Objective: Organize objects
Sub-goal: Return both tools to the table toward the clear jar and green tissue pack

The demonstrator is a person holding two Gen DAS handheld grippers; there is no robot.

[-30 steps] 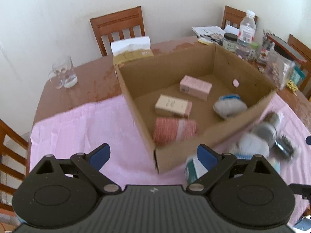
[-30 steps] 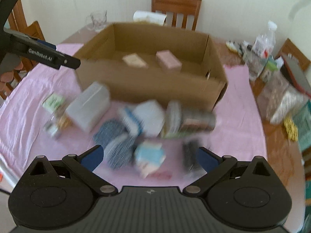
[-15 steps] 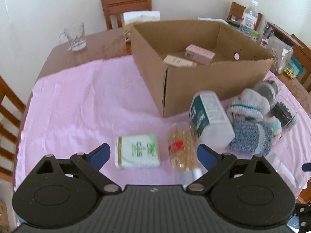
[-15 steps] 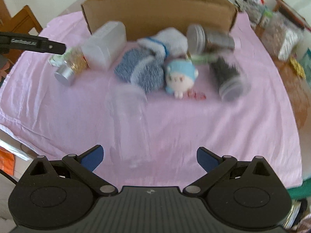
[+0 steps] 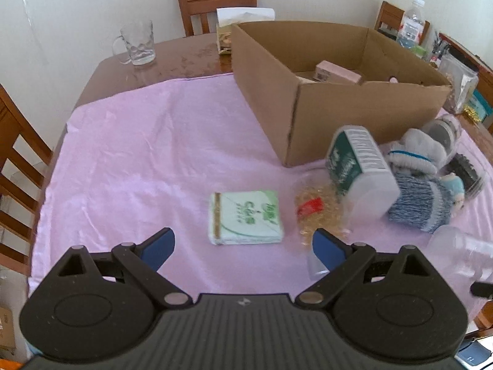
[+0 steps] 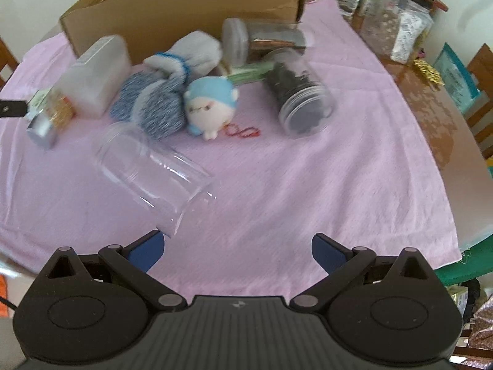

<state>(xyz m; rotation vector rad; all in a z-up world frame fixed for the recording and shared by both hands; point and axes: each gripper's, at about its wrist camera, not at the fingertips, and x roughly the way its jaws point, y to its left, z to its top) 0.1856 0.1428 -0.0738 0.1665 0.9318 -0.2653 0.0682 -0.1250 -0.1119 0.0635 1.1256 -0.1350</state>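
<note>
A cardboard box (image 5: 308,92) (image 6: 172,6) stands on the pink cloth (image 5: 138,154) with a pink carton (image 5: 337,72) inside. In front of it lie a green tissue pack (image 5: 245,217), a jar of gold bits (image 5: 320,212), a white tub (image 5: 359,166), rolled socks (image 5: 416,154) (image 6: 154,101), a blue plush toy (image 6: 209,104), a dark-filled jar (image 6: 300,97) and a clear empty jar (image 6: 154,169) on its side. My left gripper (image 5: 243,246) is open above the tissue pack. My right gripper (image 6: 235,248) is open, its left fingertip by the clear jar's mouth.
A glass mug (image 5: 137,43) and a tissue box (image 5: 243,18) sit on the bare wooden table behind the cloth. Bottles, bags and clutter (image 6: 397,27) crowd the right side. Wooden chairs (image 5: 215,3) surround the table. The cloth's near edge lies just below both grippers.
Both grippers have pulled back from the box and lowered toward the loose items. The left view now centres on the tissue pack; the clear jar now lies near my right gripper.
</note>
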